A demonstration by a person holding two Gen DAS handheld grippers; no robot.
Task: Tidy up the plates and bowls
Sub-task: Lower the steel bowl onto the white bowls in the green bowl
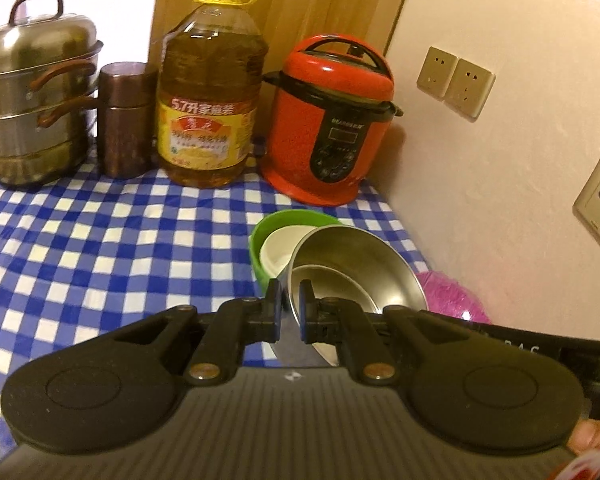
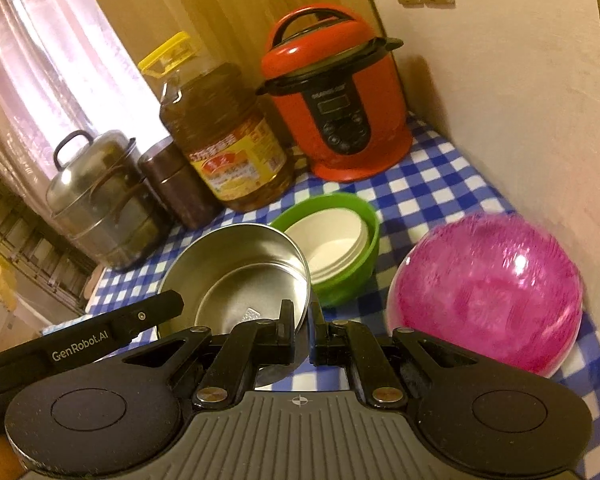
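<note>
A steel bowl hangs tilted above the blue checked tablecloth. My left gripper is shut on its near rim, one finger inside and one outside. My right gripper is shut on the bowl's right rim. Just beyond it a green bowl stands on the cloth with white bowls nested inside. A pink bowl lies upside down at the right, by the wall.
Along the back stand a steel steamer pot, a brown canister, a big oil bottle and a red pressure cooker. The wall with sockets closes the right side.
</note>
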